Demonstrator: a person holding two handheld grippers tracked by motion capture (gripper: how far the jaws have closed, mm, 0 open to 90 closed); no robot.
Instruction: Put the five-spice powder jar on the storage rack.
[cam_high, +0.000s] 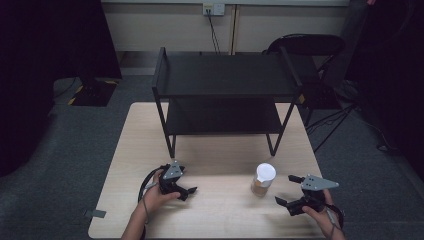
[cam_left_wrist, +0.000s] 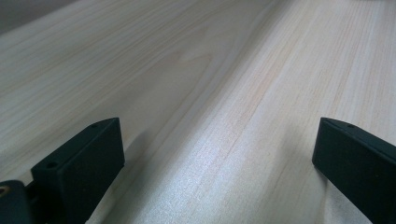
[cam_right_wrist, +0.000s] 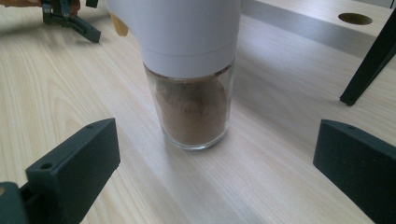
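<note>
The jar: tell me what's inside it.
Through the clear glass of the jar a brown powder shows, filling the lower part. The white lid covers the upper part, so how high the powder reaches there cannot be seen.

Pale wooden table (cam_high: 210, 210) with a black two-tier shelf rack (cam_high: 225, 95) and white-lidded glass jar (cam_high: 263, 180).

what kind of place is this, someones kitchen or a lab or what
Most likely a lab or office room set up for recording, not a kitchen: grey carpet floor, a plain wooden table bearing a black two-tier shelf rack, a folding chair and a wall socket behind. A lone spice jar stands between hand-held tongs.
</note>
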